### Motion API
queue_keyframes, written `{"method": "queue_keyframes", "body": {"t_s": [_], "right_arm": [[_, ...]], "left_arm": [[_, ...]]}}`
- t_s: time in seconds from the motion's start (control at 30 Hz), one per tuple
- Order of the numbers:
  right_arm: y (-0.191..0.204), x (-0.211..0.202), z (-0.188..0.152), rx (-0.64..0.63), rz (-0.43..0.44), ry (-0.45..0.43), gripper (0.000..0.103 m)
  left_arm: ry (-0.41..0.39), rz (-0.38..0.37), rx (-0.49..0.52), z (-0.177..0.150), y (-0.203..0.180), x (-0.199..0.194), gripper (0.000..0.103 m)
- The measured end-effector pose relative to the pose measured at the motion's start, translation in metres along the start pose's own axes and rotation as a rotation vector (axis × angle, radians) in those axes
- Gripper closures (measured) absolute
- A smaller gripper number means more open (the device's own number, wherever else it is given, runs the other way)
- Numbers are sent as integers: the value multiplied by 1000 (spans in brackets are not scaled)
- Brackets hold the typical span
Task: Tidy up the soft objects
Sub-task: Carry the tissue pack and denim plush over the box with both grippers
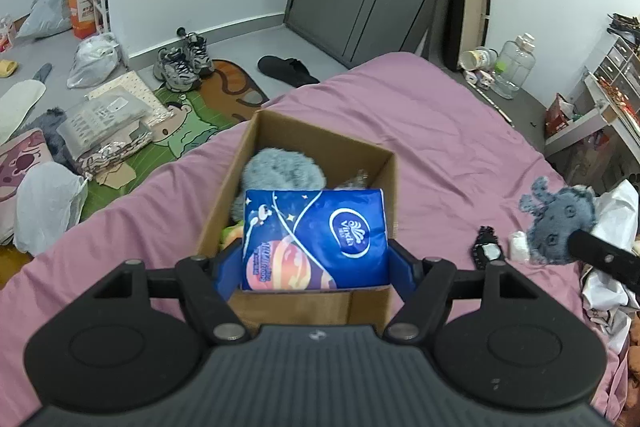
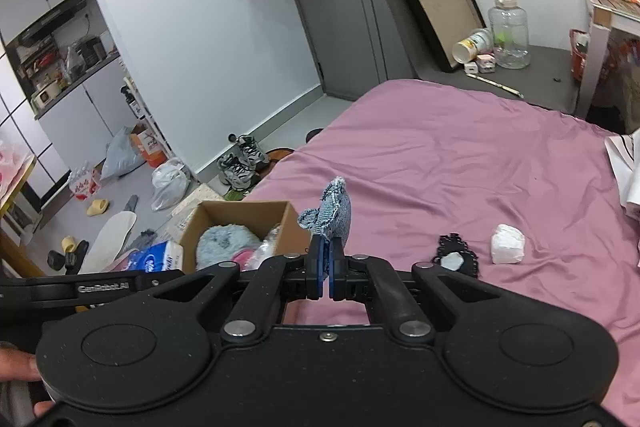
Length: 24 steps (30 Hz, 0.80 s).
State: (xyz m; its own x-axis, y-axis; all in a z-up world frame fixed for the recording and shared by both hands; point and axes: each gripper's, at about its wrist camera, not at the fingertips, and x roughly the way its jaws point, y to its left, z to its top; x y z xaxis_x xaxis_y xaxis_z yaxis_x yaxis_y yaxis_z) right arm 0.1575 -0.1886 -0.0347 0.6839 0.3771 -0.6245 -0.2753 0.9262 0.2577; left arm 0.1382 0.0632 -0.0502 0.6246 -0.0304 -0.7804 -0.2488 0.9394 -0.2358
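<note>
While the left gripper (image 1: 316,259) clamps the tissue pack (image 1: 314,239) over the box (image 1: 304,301) at frame centre, the right gripper (image 2: 329,269) pinches the denim toy (image 2: 334,213), just right of the box.

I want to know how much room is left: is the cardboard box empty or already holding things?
Not empty. The cardboard box already holds a grey fluffy item, and the left gripper holds the blue tissue pack over its near end.

Black grippers (image 2: 329,277); blue jaws
</note>
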Motion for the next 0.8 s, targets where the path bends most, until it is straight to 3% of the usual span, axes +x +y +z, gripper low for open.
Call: {"method": "queue_keyframes", "body": {"t_s": [0.37, 0.8], "right_arm": [[40, 7, 1, -69, 1, 14, 101], [78, 31, -4, -128, -10, 78, 101]], "left_arm": [[34, -23, -55, 4, 39, 21, 31], [77, -75, -68, 10, 59, 43, 31]]}}
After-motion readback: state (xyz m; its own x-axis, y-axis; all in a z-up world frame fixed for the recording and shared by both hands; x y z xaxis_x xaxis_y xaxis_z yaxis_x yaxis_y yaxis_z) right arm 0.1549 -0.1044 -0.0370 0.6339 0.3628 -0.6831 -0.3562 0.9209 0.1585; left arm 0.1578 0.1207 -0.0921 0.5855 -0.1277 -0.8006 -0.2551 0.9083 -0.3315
